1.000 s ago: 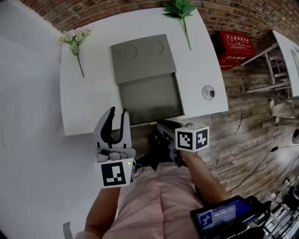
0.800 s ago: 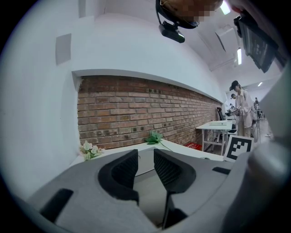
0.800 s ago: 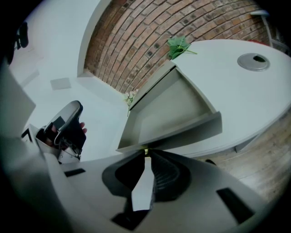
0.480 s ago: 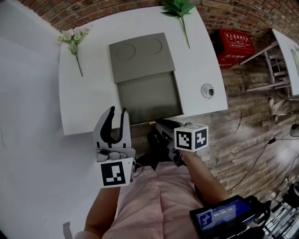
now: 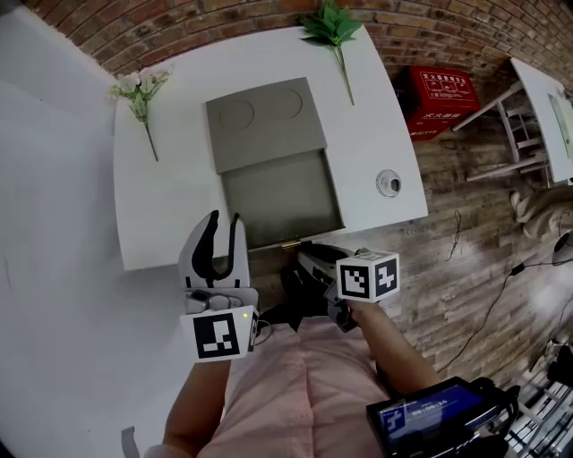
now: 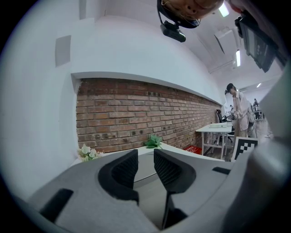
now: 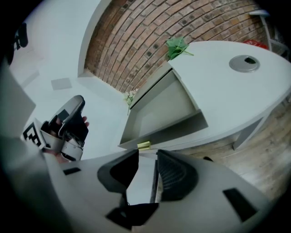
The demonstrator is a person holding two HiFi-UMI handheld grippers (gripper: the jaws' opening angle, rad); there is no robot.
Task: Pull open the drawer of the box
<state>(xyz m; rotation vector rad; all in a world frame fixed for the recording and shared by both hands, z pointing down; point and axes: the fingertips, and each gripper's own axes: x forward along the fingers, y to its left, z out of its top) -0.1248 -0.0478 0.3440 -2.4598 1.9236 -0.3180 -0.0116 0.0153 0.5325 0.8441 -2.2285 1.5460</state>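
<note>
A grey box [image 5: 264,121] lies on the white table [image 5: 161,206], its drawer [image 5: 279,197] pulled out to the table's near edge. The drawer [image 7: 168,109] looks empty and has a small yellowish handle [image 5: 291,242] on its front. My right gripper [image 5: 304,255] is just short of that handle [image 7: 143,145]. Its jaws [image 7: 146,157] are opening, with nothing between them. My left gripper [image 5: 224,224] hangs open and empty over the table's near left edge, away from the drawer. In the left gripper view its fingers [image 6: 145,159] frame part of the box.
White flowers [image 5: 139,89] lie at the table's far left and a green sprig [image 5: 331,27] at the far right. A round cable port [image 5: 388,183] sits right of the drawer. A red crate [image 5: 439,94] and another white table [image 5: 546,98] stand on the wooden floor at the right.
The right gripper has come off the drawer's handle and now sits slightly back from it. The left gripper has stayed put.
</note>
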